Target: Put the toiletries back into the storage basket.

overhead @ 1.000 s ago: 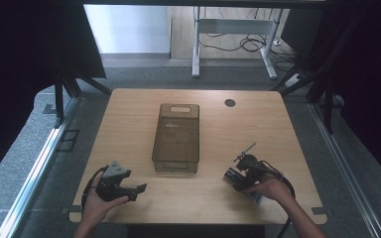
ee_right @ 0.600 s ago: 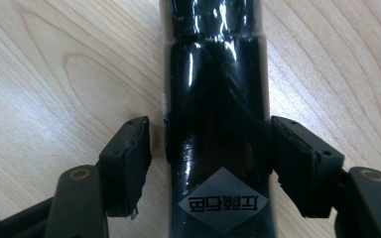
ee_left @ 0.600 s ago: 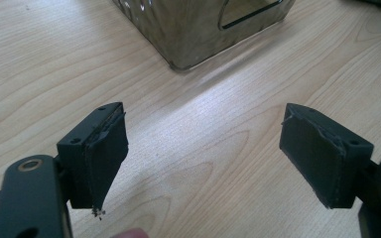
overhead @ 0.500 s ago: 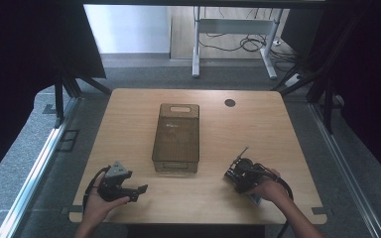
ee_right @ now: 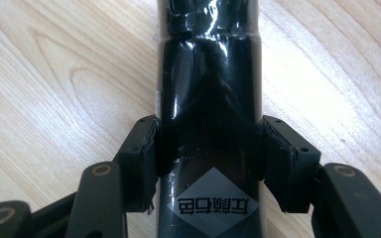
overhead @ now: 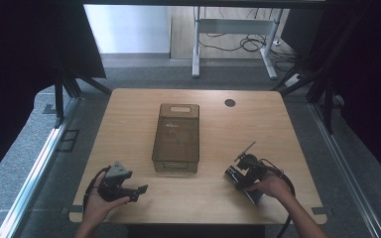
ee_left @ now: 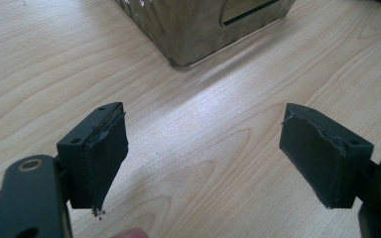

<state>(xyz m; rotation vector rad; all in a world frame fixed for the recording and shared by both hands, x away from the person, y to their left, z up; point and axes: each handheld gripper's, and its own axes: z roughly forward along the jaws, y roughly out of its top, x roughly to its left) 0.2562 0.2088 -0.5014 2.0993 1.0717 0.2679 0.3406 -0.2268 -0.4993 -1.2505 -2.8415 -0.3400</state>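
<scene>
Bottle (ee_right: 209,114), black and glossy, lies flat on the table (overhead: 129,124) to the right of the brown plastic box (overhead: 175,137), and your right hand-held gripper (ee_right: 209,153) has just been closing around its body, pads now pressed to both sides, likely so you can lift it without it rolling. Your left hand-held gripper (ee_left: 203,158) rests released, jaws wide, near the box's front left corner, probably waiting to steady it.

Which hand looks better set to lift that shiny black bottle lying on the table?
The right. Its gripper has just been closing, with fingers against both sides of the black bottle. The left gripper is open over bare table, near the brown box.
</scene>
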